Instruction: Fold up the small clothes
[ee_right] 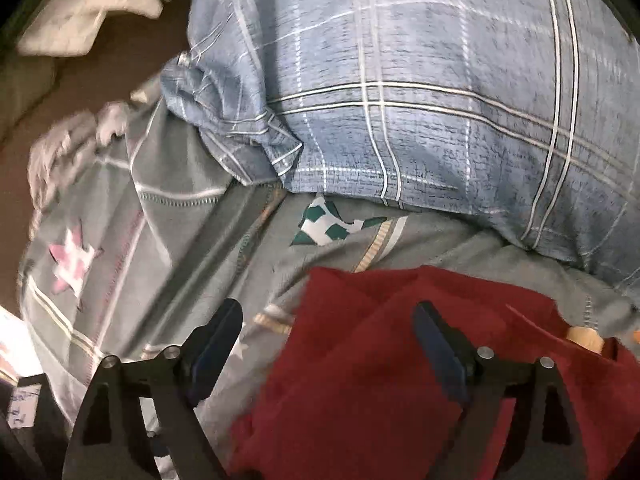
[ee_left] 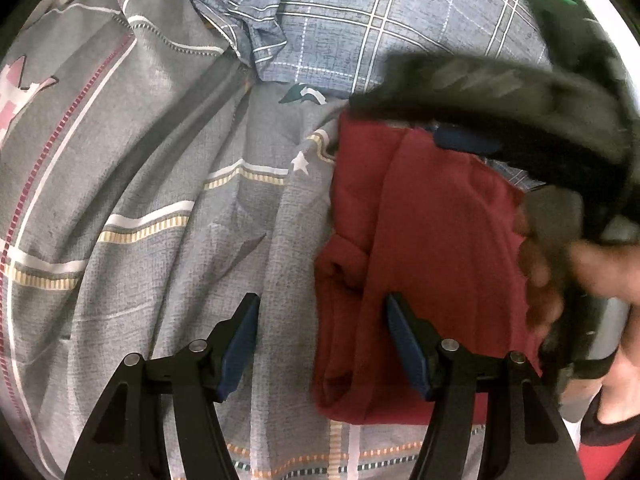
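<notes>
A dark red garment (ee_left: 432,240) lies folded in a narrow pile on the grey patterned bedsheet (ee_left: 180,160). My left gripper (ee_left: 322,314) is open, straddling the garment's left edge, with one finger over the sheet and the other over the red cloth. A blurred black finger (ee_left: 480,84) of the right gripper reaches across the garment's far end, with a person's hand (ee_left: 608,272) behind it. In the right wrist view the right gripper (ee_right: 326,318) stands wide open over the red garment (ee_right: 360,380). Nothing is pinched in either.
A blue plaid pillow (ee_right: 420,100) lies at the far side of the sheet (ee_right: 180,240), just beyond the garment. A pale cushion (ee_right: 92,4) sits at the far left on a brown surface. The grey sheet lies wrinkled to the left of the garment.
</notes>
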Available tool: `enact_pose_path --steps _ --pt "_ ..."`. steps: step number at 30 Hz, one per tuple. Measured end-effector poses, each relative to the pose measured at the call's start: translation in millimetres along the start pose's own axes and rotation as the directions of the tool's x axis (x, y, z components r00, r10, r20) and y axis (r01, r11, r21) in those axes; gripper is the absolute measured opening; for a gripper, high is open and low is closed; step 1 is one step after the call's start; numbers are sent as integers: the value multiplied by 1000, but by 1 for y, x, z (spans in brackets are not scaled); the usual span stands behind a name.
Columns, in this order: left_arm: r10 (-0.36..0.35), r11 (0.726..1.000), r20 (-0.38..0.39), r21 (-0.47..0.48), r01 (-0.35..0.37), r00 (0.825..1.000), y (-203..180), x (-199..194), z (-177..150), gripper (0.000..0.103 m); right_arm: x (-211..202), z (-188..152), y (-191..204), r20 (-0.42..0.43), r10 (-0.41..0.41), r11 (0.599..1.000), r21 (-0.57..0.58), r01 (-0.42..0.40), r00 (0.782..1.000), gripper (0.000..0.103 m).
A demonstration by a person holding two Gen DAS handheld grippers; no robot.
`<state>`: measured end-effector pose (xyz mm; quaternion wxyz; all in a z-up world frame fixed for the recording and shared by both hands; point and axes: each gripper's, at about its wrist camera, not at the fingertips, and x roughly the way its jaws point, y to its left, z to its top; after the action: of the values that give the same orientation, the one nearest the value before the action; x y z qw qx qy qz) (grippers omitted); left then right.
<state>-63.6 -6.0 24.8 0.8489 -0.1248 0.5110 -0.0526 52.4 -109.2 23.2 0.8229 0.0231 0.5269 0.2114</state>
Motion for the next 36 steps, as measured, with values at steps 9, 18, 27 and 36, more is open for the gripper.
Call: enact_pose_path --steps 9,18,27,36 --pt "-52 999 36 -3 52 998 0 -8 1 74 9 -13 -15 3 -38 999 -16 38 999 12" --pt "-129 992 -11 -4 129 992 -7 10 13 51 -60 -29 -60 115 112 987 105 -124 987 10" --pt "-132 990 69 62 128 989 -19 -4 8 30 -76 -42 -66 91 70 991 106 -79 993 20" --pt "-154 983 117 117 140 981 -24 -29 -7 26 -62 -39 -61 65 177 956 227 -187 982 89"
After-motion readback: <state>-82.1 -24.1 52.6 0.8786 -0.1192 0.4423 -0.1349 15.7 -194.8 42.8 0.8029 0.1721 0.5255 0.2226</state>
